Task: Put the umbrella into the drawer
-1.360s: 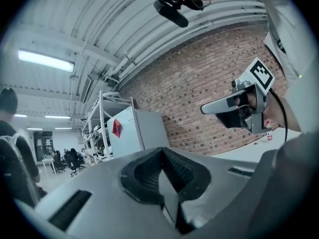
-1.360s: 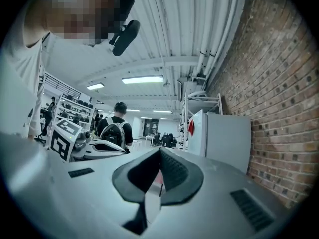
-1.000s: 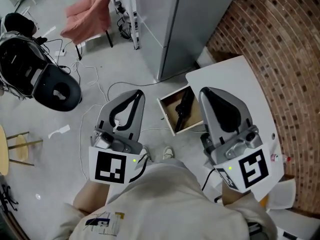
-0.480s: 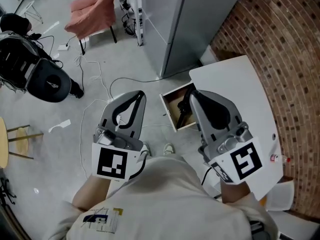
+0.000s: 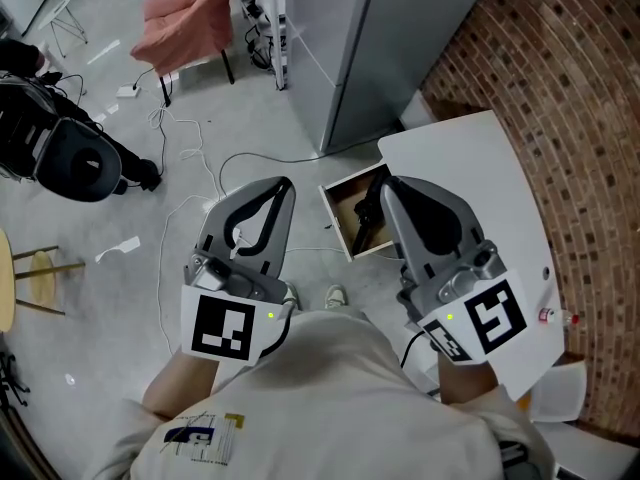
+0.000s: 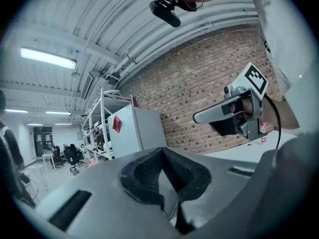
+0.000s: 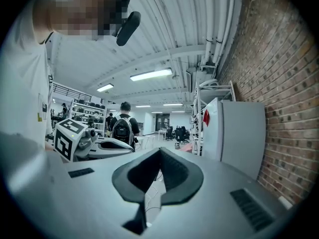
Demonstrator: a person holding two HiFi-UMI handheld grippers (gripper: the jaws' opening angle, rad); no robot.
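In the head view a wooden drawer (image 5: 338, 226) stands pulled out from under the white table (image 5: 470, 158), and a black folded umbrella (image 5: 368, 218) lies inside it. My right gripper (image 5: 388, 186) hovers over the drawer's right part, hiding some of it, jaws shut and empty. My left gripper (image 5: 282, 186) is held level to the drawer's left above the floor, jaws shut with nothing in them. In the left gripper view the left gripper (image 6: 160, 151) is closed tip to tip, and the right gripper view shows the right gripper (image 7: 159, 152) closed as well.
A grey metal cabinet (image 5: 350, 38) stands behind the drawer, with a brick wall (image 5: 570, 88) to the right. Cables (image 5: 210, 168) trail over the floor. A chair draped in pink cloth (image 5: 185, 18) and a black helmet-like object (image 5: 80, 163) sit to the left. A small bottle (image 5: 556, 317) rests on the table.
My right gripper has shifted left and a little down, now overlapping the drawer's right side. The left gripper has stayed put. Both remain shut.
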